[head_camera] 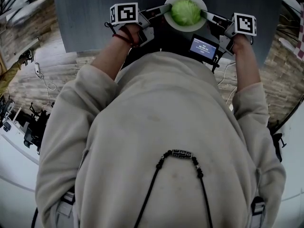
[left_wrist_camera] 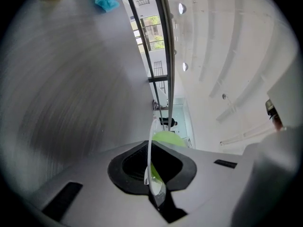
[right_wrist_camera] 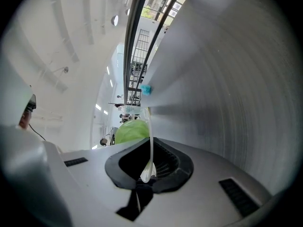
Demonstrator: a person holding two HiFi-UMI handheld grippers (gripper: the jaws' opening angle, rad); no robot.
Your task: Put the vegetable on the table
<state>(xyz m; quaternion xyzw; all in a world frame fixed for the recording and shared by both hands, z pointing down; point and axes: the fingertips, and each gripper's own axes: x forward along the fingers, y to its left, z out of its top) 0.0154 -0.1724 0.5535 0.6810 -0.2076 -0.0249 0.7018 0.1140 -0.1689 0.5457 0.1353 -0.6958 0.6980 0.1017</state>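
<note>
What matters for me here is that the vegetable, a round green leafy head, sits in the middle of a white plate, and the plate lies exactly between my two grippers. Neither one is nearer. The left gripper is clamped on the plate's left rim and the right gripper on its right rim. In the left gripper view the thin white edge runs straight into the nearly closed jaws, with the green head just beyond. The right gripper view shows the same, rim pinched and the head behind it. The head is roundish, so it has no long axis to mind; the plate's level is what counts.

The load hangs over the near part of the dark grey table; I cannot tell whether the plate's base touches it. Both forearms reach forward past the torso, grippers angled inward toward each other and close to level. I judge the next move calls for an even, matched descent, or the head could roll
</note>
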